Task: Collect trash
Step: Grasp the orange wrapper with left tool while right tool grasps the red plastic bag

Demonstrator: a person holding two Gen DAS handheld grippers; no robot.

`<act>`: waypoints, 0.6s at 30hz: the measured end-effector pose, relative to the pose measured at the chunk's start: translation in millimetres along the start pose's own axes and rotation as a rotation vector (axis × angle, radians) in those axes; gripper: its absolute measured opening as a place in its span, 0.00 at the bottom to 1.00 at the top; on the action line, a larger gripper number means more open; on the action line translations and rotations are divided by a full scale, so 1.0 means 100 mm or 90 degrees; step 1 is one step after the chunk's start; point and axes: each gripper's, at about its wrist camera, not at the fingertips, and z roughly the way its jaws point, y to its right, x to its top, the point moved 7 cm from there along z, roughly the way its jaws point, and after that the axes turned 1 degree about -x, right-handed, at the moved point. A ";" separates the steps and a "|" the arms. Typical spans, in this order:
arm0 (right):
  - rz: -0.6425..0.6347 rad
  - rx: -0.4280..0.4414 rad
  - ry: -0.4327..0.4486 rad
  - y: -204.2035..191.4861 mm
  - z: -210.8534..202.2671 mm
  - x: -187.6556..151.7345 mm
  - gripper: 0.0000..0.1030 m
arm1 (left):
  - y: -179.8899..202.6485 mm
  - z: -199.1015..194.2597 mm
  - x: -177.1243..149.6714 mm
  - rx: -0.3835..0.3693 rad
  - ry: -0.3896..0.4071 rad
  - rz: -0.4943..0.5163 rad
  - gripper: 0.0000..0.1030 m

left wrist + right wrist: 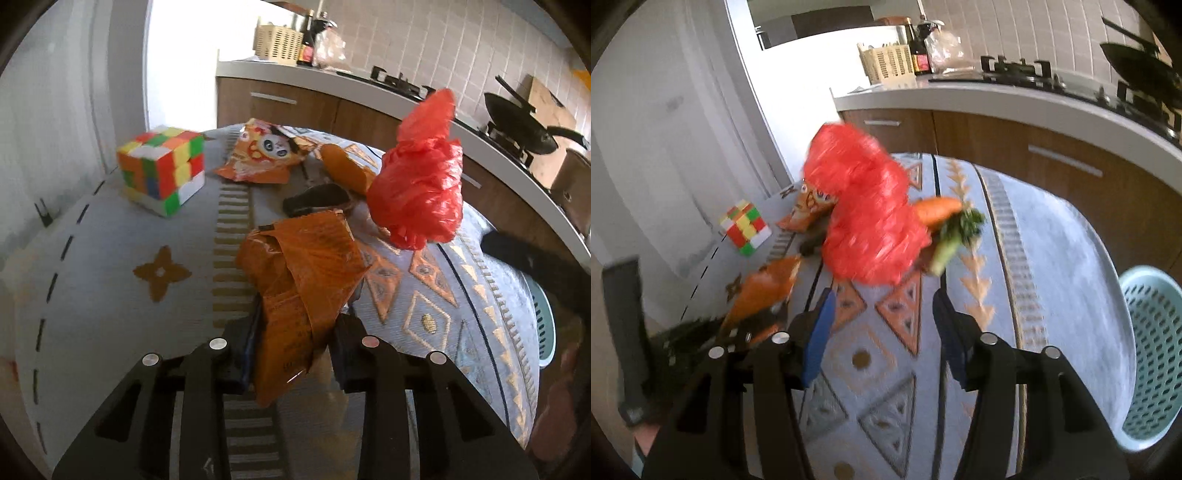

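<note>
Kitchen cabinets and a stove run behind a table (96,295) covered in a grey patterned cloth, where the litter lies scattered.

Farthest left sits a cube (162,170), a toy and probably not trash. Next comes a panda packet (266,155), lying flat on the cloth beyond the other pieces. It looks thin and empty, so it should be light and slippery; a raised edge or corner seems the best place to take it.

Nearer, the left gripper (291,354) is pinching a crumpled orange wrapper (303,273), its jaws closed on the wrapper's lower end while the rest stands up between and above them. The film looks stiff enough to keep its creases, yet it weighs next to nothing and could slide out if the pinch loosens.

Behind it lies a dark object (317,197), too unclear to name. Right of that, a red bag (421,184) rises in a crinkled heap. It is soft and airy, so it will likely collapse under a pinch; a bunched fold should hold better than a single layer. A carrot (936,210) with green tops lies just beside the bag, firmer and heavier, best gripped across its body.

On the right, the right gripper (882,328) has its jaws spread wide and empty, short of the bag. Past the table edge stands a basket (1152,332), the likely place for everything.
</note>
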 end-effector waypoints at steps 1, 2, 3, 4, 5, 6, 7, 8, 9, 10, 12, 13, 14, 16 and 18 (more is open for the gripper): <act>0.001 -0.004 0.001 -0.01 0.04 0.04 0.56 | -0.01 -0.03 0.01 -0.003 0.012 -0.005 0.29; 0.004 -0.006 0.000 0.00 0.09 0.07 0.57 | 0.01 -0.08 0.03 -0.002 0.033 -0.003 0.30; 0.008 -0.002 -0.005 -0.02 0.15 0.11 0.58 | 0.01 -0.09 0.05 0.000 0.041 0.000 0.30; 0.013 0.005 -0.010 -0.03 0.20 0.14 0.60 | 0.02 -0.12 0.05 0.009 0.052 0.006 0.30; 0.018 0.016 -0.014 -0.04 0.24 0.18 0.62 | 0.02 -0.15 0.06 0.016 0.061 0.006 0.30; 0.022 0.026 -0.017 -0.08 0.29 0.20 0.66 | -0.01 -0.18 0.06 0.018 0.070 -0.003 0.30; 0.024 0.036 -0.021 -0.12 0.34 0.23 0.69 | -0.03 -0.18 0.07 0.016 0.075 -0.013 0.30; 0.023 0.044 -0.024 -0.18 0.38 0.25 0.70 | -0.06 -0.20 0.07 0.009 0.079 -0.028 0.30; 0.019 0.053 -0.029 -0.25 0.43 0.28 0.71 | -0.10 -0.21 0.08 0.004 0.082 -0.044 0.30; 0.015 0.058 -0.032 -0.29 0.45 0.30 0.72 | -0.17 -0.23 0.09 0.004 0.087 -0.066 0.30; 0.004 0.062 -0.035 -0.39 0.50 0.35 0.72 | -0.28 -0.28 0.09 0.003 0.098 -0.093 0.30; -0.004 0.063 -0.037 -0.46 0.53 0.38 0.73 | -0.30 -0.30 0.10 0.006 0.102 -0.098 0.30; -0.014 0.064 -0.039 -0.51 0.57 0.39 0.74 | -0.31 -0.32 0.10 0.012 0.107 -0.101 0.30; -0.033 0.061 -0.049 -0.62 0.66 0.40 0.75 | -0.32 -0.34 0.09 0.025 0.116 -0.103 0.32; -0.044 0.059 -0.062 -0.70 0.77 0.38 0.75 | -0.33 -0.37 0.09 0.029 0.123 -0.101 0.32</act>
